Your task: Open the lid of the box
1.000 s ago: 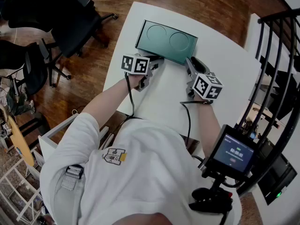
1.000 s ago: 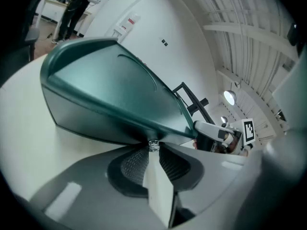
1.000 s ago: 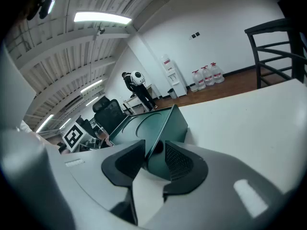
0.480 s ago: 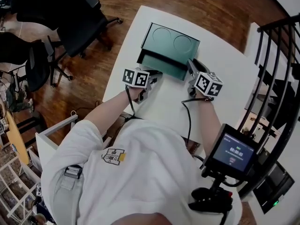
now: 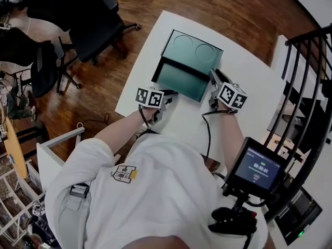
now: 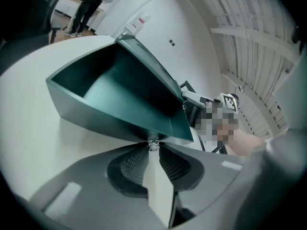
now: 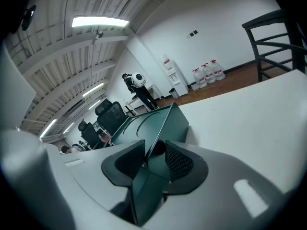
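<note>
- A dark teal box lid with two embossed circles (image 5: pixel 197 48) is raised at its near edge over the middle of the white desk (image 5: pixel 249 82).
- The left hand-held gripper (image 5: pixel 167 94) is pressed together on a thin pale edge at the lid's near-left corner; the lid's hollow inside shows just beyond its tips.
- The right hand-held gripper (image 5: pixel 213 78) pinches a thin teal panel of the lid at the near-right corner, pads tight on both faces.
- Black office chairs (image 5: pixel 78 30) stand on the wooden floor (image 5: pixel 233 9) to the left of the desk.
</note>
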The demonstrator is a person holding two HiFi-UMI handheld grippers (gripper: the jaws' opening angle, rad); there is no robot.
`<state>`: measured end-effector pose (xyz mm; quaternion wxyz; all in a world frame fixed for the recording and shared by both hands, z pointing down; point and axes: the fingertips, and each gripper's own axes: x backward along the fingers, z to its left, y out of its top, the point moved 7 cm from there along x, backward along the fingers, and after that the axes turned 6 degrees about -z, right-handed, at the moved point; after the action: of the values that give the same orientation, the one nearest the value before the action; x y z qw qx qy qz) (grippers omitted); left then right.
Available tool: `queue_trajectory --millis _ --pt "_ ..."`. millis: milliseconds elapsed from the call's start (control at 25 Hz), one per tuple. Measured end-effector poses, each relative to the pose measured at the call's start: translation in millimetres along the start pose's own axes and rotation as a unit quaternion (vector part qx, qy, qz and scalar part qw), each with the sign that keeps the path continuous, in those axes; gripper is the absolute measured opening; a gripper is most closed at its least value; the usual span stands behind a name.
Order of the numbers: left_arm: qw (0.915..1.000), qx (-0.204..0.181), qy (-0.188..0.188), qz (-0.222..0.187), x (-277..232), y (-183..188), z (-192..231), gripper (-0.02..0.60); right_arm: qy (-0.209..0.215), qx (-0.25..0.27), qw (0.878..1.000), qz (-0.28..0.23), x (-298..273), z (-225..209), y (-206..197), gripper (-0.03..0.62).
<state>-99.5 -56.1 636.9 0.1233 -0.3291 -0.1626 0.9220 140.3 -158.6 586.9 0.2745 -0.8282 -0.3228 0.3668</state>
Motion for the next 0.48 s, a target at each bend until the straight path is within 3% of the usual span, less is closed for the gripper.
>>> queue_trajectory --millis 360,480 --pt "0.9997 0.003 -0.018 -0.014 4.2 2.7 13.6 0.067 0.03 -0.021 0.999 -0.024 7.3 -3.0 -1.5 0.13" --pt "0.9995 0.011 -0.018 -0.023 20.3 -10.8 5.8 0.072 0.039 -0.033 0.998 -0.032 39.9 3.4 -11.5 0.127"
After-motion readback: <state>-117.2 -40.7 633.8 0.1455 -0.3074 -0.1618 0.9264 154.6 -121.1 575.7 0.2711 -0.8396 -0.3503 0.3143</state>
